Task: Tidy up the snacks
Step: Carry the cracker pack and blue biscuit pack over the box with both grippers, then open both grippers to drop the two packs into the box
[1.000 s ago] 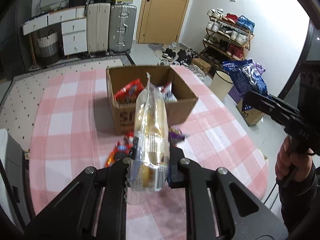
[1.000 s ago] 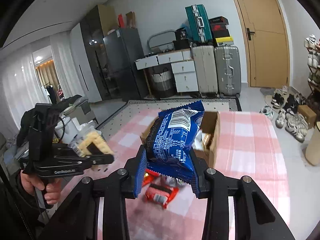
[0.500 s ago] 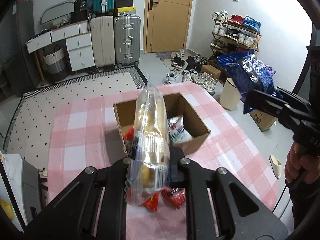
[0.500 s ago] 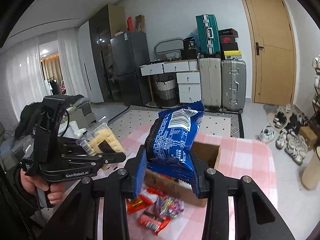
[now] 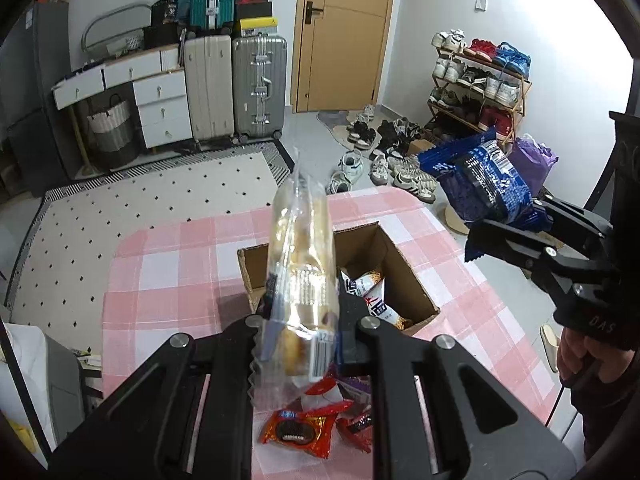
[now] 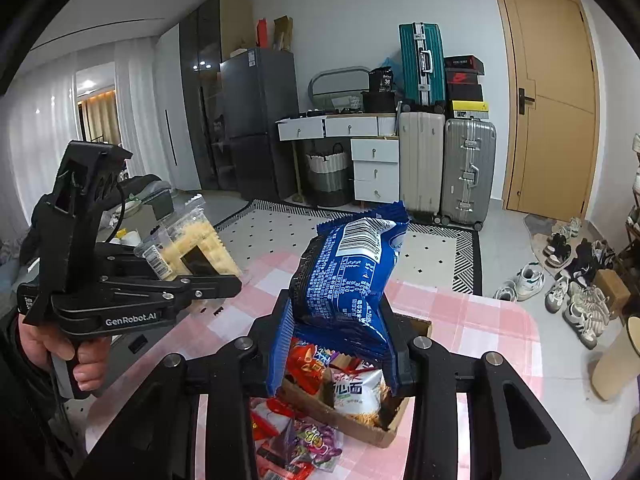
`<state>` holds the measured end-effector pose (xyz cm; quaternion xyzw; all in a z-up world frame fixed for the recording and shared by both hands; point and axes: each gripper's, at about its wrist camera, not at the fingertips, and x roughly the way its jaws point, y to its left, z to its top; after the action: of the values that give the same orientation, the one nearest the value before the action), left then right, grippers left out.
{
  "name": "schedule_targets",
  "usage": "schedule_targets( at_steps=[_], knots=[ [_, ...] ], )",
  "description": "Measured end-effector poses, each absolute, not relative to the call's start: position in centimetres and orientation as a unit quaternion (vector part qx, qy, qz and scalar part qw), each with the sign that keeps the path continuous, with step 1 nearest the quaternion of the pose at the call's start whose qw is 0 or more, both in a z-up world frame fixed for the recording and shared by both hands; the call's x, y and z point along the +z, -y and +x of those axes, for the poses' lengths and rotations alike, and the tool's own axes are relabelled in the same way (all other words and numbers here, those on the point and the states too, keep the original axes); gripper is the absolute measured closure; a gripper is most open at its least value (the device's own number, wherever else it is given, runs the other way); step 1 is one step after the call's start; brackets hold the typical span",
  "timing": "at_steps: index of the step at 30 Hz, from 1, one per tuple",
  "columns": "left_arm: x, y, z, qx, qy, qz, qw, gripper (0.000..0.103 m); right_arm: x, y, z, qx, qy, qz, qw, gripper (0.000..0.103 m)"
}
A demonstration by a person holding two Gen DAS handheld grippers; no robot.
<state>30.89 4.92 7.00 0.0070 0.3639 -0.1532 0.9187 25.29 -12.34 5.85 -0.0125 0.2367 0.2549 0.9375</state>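
Note:
My left gripper (image 5: 298, 336) is shut on a clear bag of yellow biscuits (image 5: 300, 264) and holds it high above the table; it also shows in the right wrist view (image 6: 188, 248). My right gripper (image 6: 338, 344) is shut on a blue snack packet (image 6: 344, 276), raised over the open cardboard box (image 6: 344, 420); the packet also shows in the left wrist view (image 5: 480, 184). The box (image 5: 400, 264) holds a white noodle packet (image 5: 372, 296) and red packets. Loose red snack packets (image 5: 298, 432) lie on the pink checked table (image 5: 168, 280) in front of the box.
The table's rounded edge drops to the floor on the right (image 5: 516, 312). Beyond it stand suitcases (image 5: 236, 88), white drawers (image 5: 160, 108), a shoe rack (image 5: 480, 80) and scattered shoes. A grey unit (image 5: 52, 380) sits at the table's left.
Both grippers have risen with their packets held; the box and table now look smaller and lower. The blue packet has come nearer above the box.

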Motion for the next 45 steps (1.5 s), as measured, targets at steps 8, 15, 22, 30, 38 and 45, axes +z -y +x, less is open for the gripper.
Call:
schedule_targets(
  at_steps=[8,15,22,30,38,45],
  knots=[
    [2.3,-4.1,35.3,-0.161,-0.398,-0.007,0.903,0.091,2.9,11.1,28.8,0.251,-0.261,-0.021,0.932,0.065],
    [-1.3,-2.2,38.3,-0.170,-0.418,-0.004,0.893,0.091,-0.7,10.6,32.2,0.245,-0.287,-0.023,0.926,0.065],
    [-3.7,-0.8,40.7,-0.190,-0.425,-0.012,0.885,0.091,-3.6,10.6,34.9,0.233,-0.302,-0.022,0.924,0.064],
    [-4.9,-1.5,42.3,-0.168,-0.422,-0.019,0.891,0.040,-4.6,11.9,36.2,0.222,-0.299,-0.011,0.928,0.051],
    [-3.5,-3.1,39.5,-0.150,-0.406,-0.023,0.901,0.038,-2.5,14.1,32.7,0.214,-0.261,-0.006,0.941,0.039],
    [-1.1,-3.3,35.2,-0.141,-0.382,-0.024,0.913,0.038,-1.1,14.3,28.7,0.218,-0.240,-0.015,0.946,0.031]
  ],
)
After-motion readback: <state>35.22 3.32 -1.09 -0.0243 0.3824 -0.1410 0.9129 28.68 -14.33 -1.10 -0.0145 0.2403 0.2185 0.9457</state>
